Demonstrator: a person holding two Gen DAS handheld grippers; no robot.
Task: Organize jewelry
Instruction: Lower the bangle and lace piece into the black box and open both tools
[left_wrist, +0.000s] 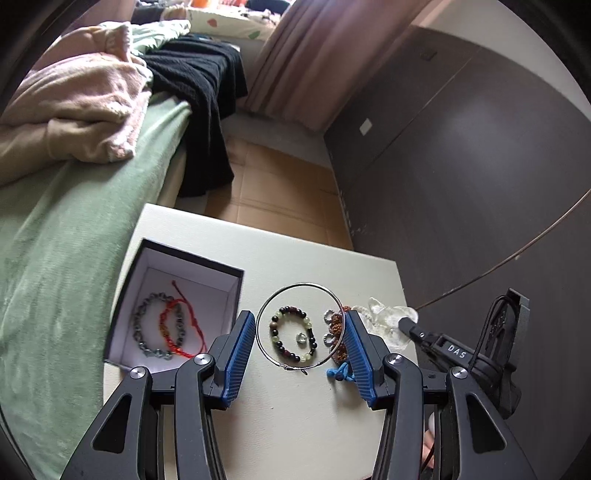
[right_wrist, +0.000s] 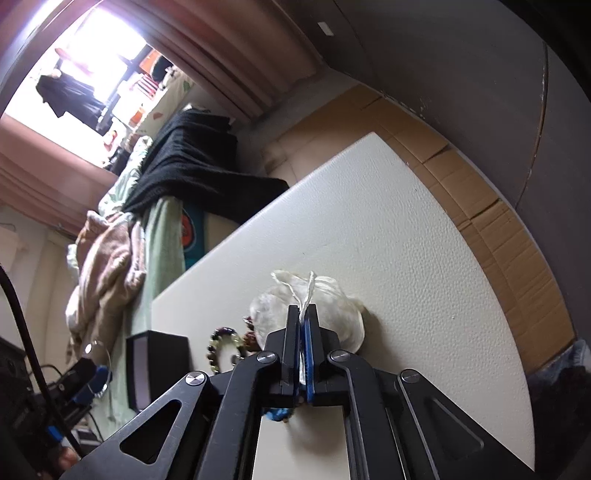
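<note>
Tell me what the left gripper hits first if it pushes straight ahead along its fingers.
The left gripper, open, frames the beaded bracelet inside the thin silver hoop. Its near hoop edge likely comes first, then the beads; depth is hard to judge.

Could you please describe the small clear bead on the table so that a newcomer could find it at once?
On the cream table, right of the open black box, lies a large thin silver hoop. Inside it sits a bracelet of dark and pale green beads. The clear bead lies alone at that bracelet's centre, unstrung and glassy.
</note>
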